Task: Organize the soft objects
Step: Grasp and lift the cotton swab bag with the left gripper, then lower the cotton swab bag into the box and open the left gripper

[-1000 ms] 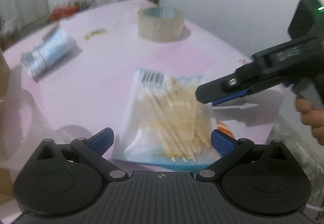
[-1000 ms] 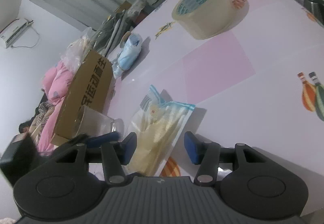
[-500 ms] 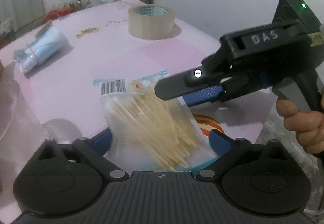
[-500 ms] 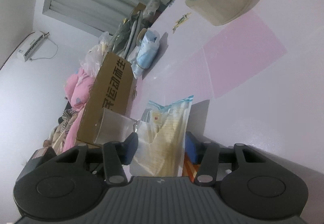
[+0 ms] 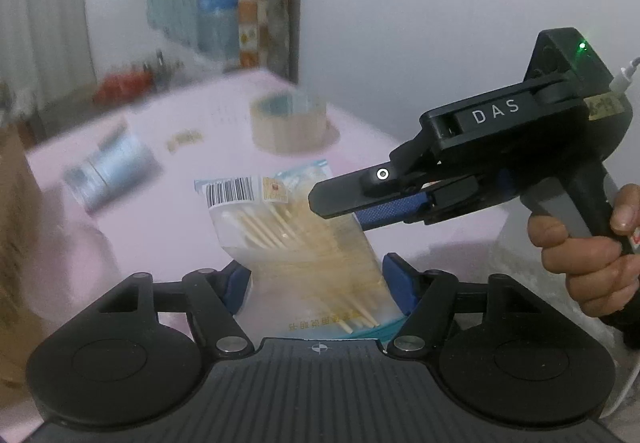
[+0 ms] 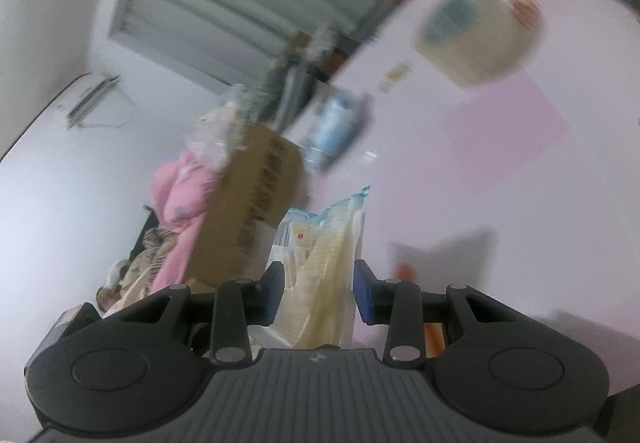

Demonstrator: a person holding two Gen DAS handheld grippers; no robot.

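Note:
A clear plastic bag of cotton swabs [image 5: 304,243] with a barcode label is held up off the pink table [image 5: 180,211]. My left gripper [image 5: 316,279] has its blue pads against the bag's lower end. My right gripper [image 6: 318,279] is shut on the bag's side edge [image 6: 324,263]; in the left wrist view its black fingers [image 5: 352,195] come in from the right and pinch the bag. A rolled pale blue soft bundle [image 5: 108,171] lies on the table at the left and also shows in the right wrist view [image 6: 336,123].
A roll of packing tape [image 5: 288,123] stands on the table behind the bag and shows in the right wrist view [image 6: 476,39]. A cardboard box [image 6: 248,203] stands at the table's left. Pink cloth [image 6: 180,195] lies beyond it.
The swab bag has been lifted off the table and tilted upright. My right gripper has closed on its side edge. Both wrist views have swung upward.

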